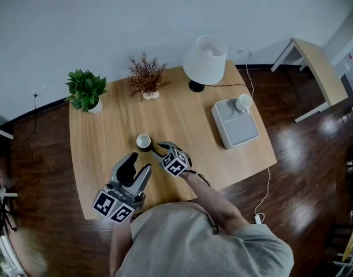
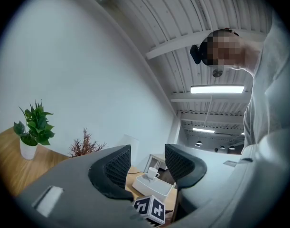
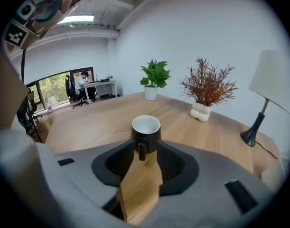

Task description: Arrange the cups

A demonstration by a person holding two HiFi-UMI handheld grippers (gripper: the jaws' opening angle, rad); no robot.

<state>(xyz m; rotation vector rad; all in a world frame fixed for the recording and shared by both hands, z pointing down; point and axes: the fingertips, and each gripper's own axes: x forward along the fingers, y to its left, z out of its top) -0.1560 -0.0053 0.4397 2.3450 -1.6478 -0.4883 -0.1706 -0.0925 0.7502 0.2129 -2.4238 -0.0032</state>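
On table (image 1: pixel 107 131) | cup (image 3: pixel 145 132) upright, handle facing right gripper (image 3: pixel 145 158), jaws narrowly apart | left gripper (image 2: pixel 147 163) wide

Grey-and-black two-jaw left claw (image 1: pixel 140 165): held close to body, nose tilted upward, ribbed black jaws wide apart, gripping nothing. Matching right claw (image 1: pixel 158 150): reached further forward, low and near level over table, jaws narrowly apart, not clamped. Right forearm (image 1: pixel 214 196) stretched diagonally forward-left. Left forearm (image 1: pixel 116 246) tucked against torso.
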